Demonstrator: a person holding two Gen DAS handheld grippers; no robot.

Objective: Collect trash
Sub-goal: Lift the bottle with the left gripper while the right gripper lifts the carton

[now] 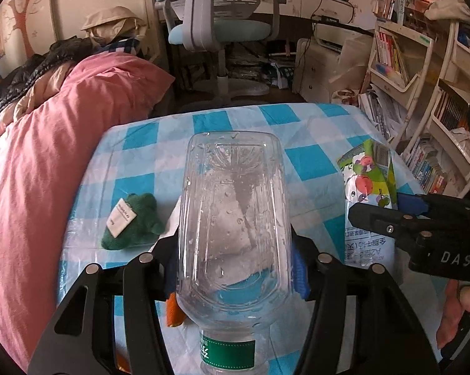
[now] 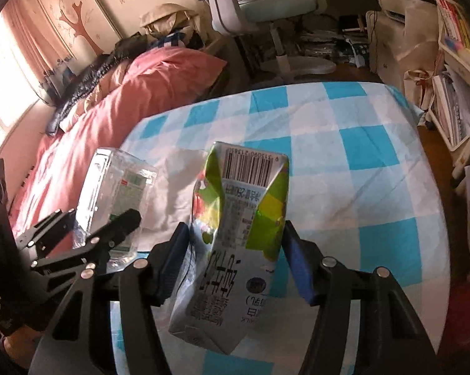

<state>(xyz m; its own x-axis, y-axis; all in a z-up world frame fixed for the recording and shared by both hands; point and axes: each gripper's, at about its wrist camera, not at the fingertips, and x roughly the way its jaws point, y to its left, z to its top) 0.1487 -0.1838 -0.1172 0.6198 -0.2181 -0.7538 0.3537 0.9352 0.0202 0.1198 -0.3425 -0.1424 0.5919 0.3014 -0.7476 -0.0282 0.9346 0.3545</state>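
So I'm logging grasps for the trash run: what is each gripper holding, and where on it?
Left gripper clamps the clear plastic bottle across its body; right gripper clamps the milk carton by its sides.

1 plastic bottle [image 1: 231, 218], 1 milk carton [image 2: 238, 234], 1 green plush toy [image 1: 131, 222].

"DAS" on right tongs [image 1: 422, 215] body; "MILK", barcode on milk carton [image 2: 235, 234].
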